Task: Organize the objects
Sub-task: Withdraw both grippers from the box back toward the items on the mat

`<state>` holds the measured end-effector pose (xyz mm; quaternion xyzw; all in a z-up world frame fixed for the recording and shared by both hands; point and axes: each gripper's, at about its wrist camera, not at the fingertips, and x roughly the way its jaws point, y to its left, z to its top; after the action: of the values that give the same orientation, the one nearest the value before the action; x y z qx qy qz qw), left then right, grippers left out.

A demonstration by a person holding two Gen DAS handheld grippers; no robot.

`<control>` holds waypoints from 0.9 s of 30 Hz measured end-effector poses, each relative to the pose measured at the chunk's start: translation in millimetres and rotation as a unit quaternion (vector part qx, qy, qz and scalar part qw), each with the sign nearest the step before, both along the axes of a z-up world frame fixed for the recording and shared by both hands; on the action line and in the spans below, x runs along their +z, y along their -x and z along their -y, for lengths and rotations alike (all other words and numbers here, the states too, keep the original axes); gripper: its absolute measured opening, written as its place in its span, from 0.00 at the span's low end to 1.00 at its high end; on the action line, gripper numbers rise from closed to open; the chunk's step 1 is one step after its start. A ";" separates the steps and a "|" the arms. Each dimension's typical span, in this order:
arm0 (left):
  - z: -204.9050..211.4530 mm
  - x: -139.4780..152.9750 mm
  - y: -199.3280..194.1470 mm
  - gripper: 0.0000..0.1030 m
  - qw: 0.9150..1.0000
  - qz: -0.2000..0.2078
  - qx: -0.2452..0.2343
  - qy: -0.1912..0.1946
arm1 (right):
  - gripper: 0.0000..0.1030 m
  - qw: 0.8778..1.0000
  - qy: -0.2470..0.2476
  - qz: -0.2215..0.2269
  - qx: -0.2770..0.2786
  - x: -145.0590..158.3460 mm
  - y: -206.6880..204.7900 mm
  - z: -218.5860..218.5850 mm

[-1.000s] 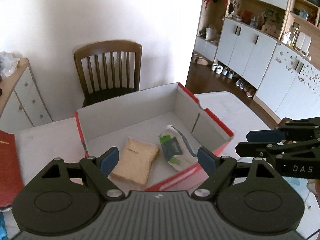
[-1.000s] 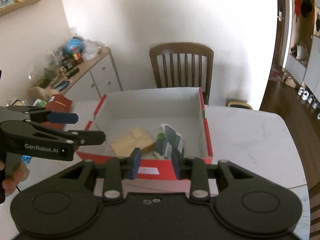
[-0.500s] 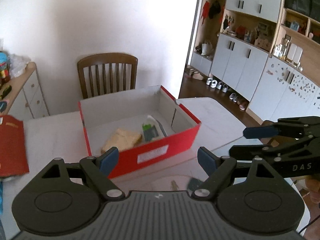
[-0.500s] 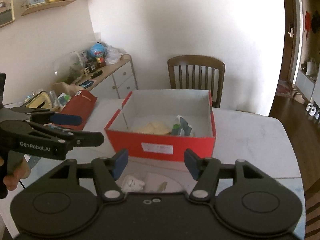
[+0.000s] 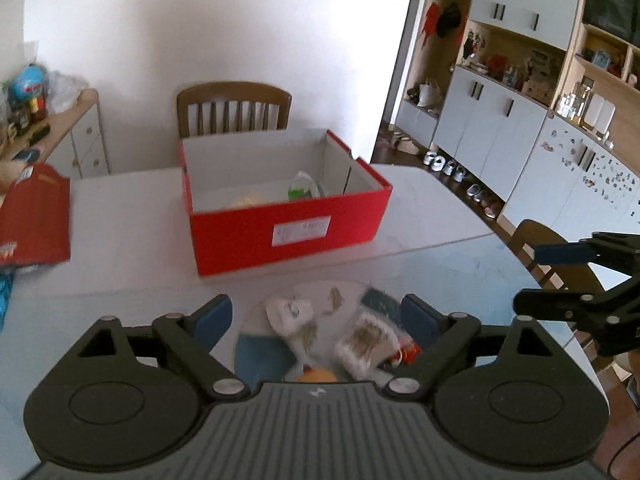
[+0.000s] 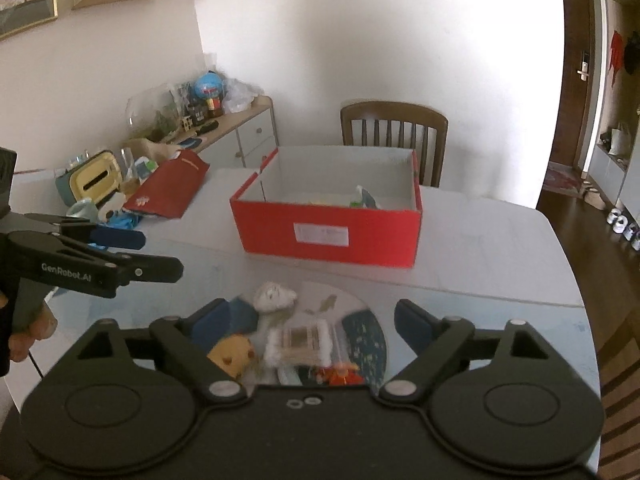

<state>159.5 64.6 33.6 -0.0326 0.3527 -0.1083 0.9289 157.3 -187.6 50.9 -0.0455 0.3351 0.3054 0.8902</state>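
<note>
A red open box (image 5: 288, 232) (image 6: 332, 236) stands mid-table with a tan packet and a green-white packet (image 5: 302, 188) inside. In front of it a round plate (image 6: 360, 320) holds small items: a white crumpled item (image 5: 290, 312) (image 6: 274, 296), a clear packet of brown sticks (image 6: 300, 344) (image 5: 366, 342), a yellow toy (image 6: 232, 354) and a small orange item (image 6: 340, 374). My left gripper (image 5: 316, 318) is open and empty above the plate. My right gripper (image 6: 314, 318) is open and empty above the plate too.
A red box lid (image 6: 168, 192) (image 5: 34, 220) lies at the table's left with clutter beside it. A wooden chair (image 6: 394, 136) stands behind the table. A sideboard (image 6: 236, 132) is at the left, white cabinets (image 5: 500, 136) at the right.
Both grippers have pulled back from over the box toward the near table edge. The plate of small items has come into view under them. The right gripper has opened wider.
</note>
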 end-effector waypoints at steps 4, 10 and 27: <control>-0.2 -15.9 15.2 0.89 1.000 -0.016 0.012 0.005 | 0.89 1.000 0.011 -0.008 -0.003 -15.1 15.4 11.1; 0.5 -42.4 31.0 0.92 0.999 -0.040 0.033 0.010 | 0.90 0.999 0.040 -0.033 -0.004 -47.7 41.1 21.9; -15.2 -123.1 38.8 1.00 0.992 -0.094 0.076 -0.043 | 0.90 0.991 0.093 -0.087 0.042 -117.2 87.0 18.1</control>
<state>120.7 79.8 -89.5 -0.0293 0.4397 -0.0189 0.8975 70.3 -205.7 -66.3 -0.1155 0.4365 0.3123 0.8358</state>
